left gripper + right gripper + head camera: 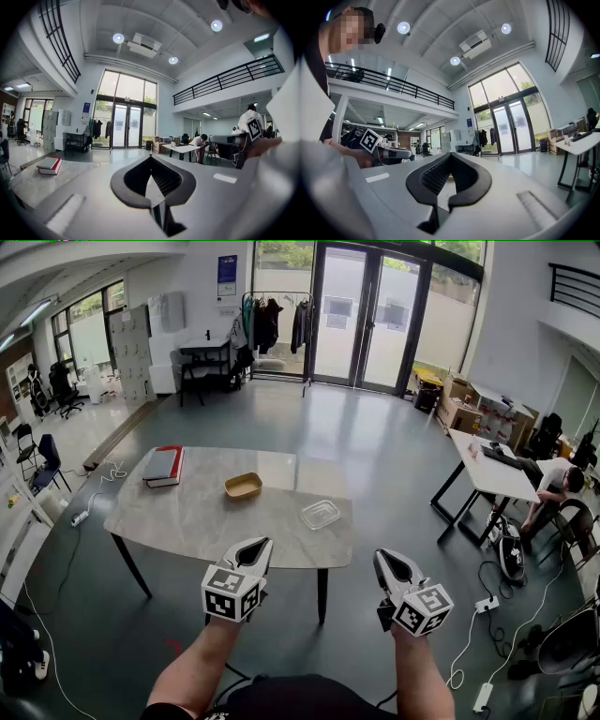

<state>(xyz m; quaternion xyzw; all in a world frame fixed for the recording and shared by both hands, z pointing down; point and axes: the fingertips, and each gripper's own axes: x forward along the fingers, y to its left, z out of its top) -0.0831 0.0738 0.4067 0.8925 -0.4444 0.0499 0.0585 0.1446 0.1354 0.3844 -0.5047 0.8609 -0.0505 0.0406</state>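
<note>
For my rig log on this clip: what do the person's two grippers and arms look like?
The left gripper and right gripper both have pale grey bodies. Their black-rimmed jaws curve into a spade-shaped outline and are lined with ribbed black pads. Each carries a white cube printed with black square markers. No cables show. The person wears a dark top, and the forearms are uncovered.

Open path over table (187, 521) edge — book (163, 466) far-left, yellow tray (243, 486), clear container (321, 514) ahead
</note>
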